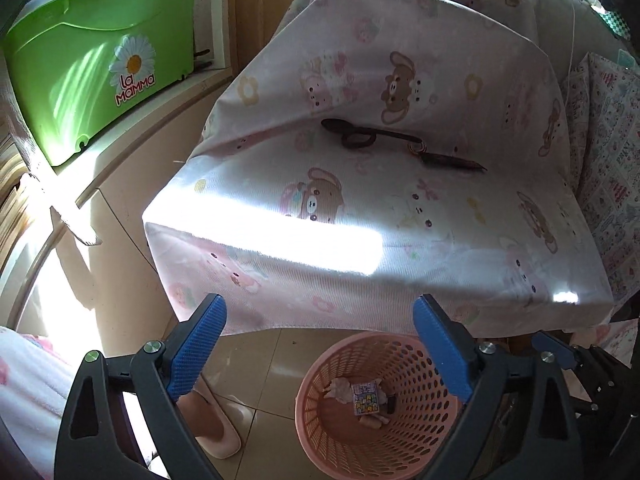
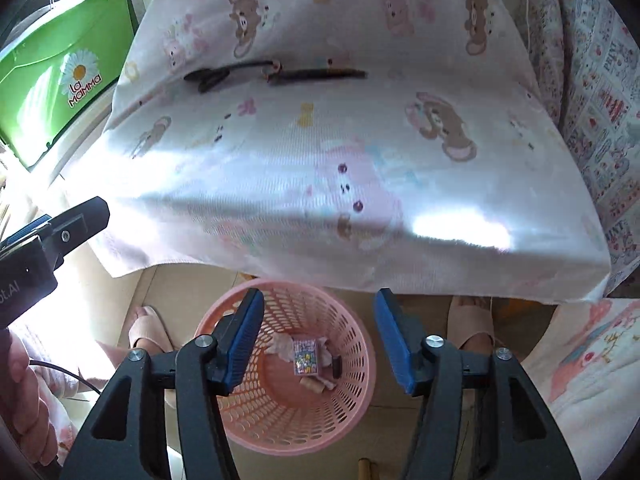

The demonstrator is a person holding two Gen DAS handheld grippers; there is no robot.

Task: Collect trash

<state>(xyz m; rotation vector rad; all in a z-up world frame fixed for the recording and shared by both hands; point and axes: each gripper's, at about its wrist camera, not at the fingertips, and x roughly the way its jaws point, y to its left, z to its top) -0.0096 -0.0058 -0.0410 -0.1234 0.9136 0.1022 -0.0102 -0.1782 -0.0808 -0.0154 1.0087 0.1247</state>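
Trash: small printed box (image 2: 305, 357) and crumpled scraps lie at the bottom of pink basket (image 2: 224, 312), set on the floor below the table edge for dropping | right gripper (image 2: 318, 346): jaws apart, empty, above basket | left gripper (image 1: 318, 350): wide apart, empty.

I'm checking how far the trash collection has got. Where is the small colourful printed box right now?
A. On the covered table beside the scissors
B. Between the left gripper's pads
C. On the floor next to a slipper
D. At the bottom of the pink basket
D: the small printed box lies inside the pink basket among crumpled scraps, and both grippers are empty.
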